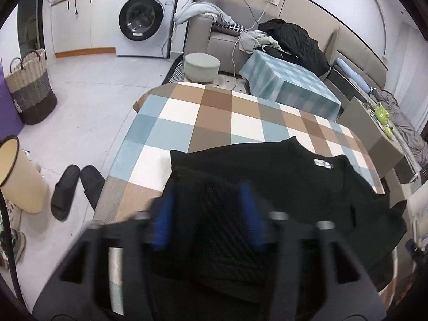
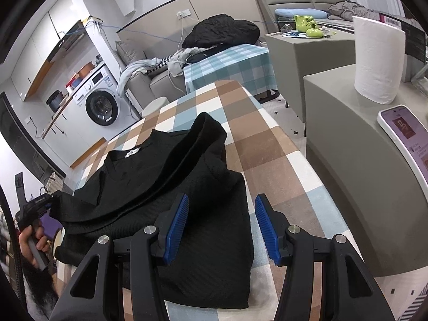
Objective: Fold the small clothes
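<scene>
Checked tablecloth (image 2: 270, 155): black top (image 2: 187, 187) beneath both grippers' parted fingers (image 2: 176, 224).

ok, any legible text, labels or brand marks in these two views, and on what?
None reads cleanly.
Washing machine: brand mark and panel stickers, too small.
Black top neck tag: blurred.
Phone screen: text too small.
Boxes behind paper roll: barcode label, unreadable.

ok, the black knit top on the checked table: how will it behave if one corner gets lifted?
The black top probably drapes limp: a folded sleeve already sags in soft creases. Its ribbed knit likely grips rather than slips. Lifting one corner would probably undo the fold.
</scene>
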A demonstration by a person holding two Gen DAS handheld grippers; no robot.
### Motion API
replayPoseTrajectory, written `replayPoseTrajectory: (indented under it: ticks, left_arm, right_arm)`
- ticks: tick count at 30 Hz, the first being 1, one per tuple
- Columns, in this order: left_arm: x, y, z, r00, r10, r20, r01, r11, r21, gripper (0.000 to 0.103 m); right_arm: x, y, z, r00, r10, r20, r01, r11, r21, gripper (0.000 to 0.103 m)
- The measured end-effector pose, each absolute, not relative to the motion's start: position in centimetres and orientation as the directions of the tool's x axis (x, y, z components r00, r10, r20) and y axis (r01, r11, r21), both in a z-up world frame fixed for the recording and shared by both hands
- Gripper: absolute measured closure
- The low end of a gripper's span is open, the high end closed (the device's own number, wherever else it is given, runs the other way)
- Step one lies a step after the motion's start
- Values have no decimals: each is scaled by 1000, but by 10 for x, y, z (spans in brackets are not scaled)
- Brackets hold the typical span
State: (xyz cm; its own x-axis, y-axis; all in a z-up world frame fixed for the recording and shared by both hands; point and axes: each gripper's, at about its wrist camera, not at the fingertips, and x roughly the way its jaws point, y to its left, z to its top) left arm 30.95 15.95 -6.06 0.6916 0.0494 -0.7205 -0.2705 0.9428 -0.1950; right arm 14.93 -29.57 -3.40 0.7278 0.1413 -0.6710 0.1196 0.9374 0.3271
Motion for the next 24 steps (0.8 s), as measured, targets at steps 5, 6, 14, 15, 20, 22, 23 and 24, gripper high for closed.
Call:
replayPoseTrajectory:
  ticks: [5,6,14,15,20,22,23,24]
  left_arm:
    - [289,149,-61,696,73,-715,-255,955,-151,39]
    - [287,149,-60,696,74,-714,-255,955,-150,39]
    - [247,142,-61,695,70,-715,-257,954,-156,35]
    - [242,142,-62,696,65,-715,-256,953,-163,33]
    - [212,144,-76,672,56,-739,-281,942,-184,32]
    - [200,146,-83,656,64,-752,-297,938,-180,32]
    - [195,147,-87,647,64,-760,-304,936,-180,32]
    - [189,149,-91,639,59,-767,-309,933,-186,32]
  right_arm:
    - [155,-290,-33,726,154,-671,102,940,326,50]
    - [155,-289,-33,726,155,-670,100,940,326,50]
    - [156,-278,-34,724,183,-666,57,945,321,45]
    - [156,-277,-33,722,182,-667,52,947,316,44]
    - [150,-268,-28,730,160,-665,24,965,259,25]
    - [148,-267,-28,728,160,-667,13,969,247,21]
    - [148,-266,-29,725,160,-670,9,970,242,21]
    - [147,-267,-32,720,161,-675,8,971,240,21]
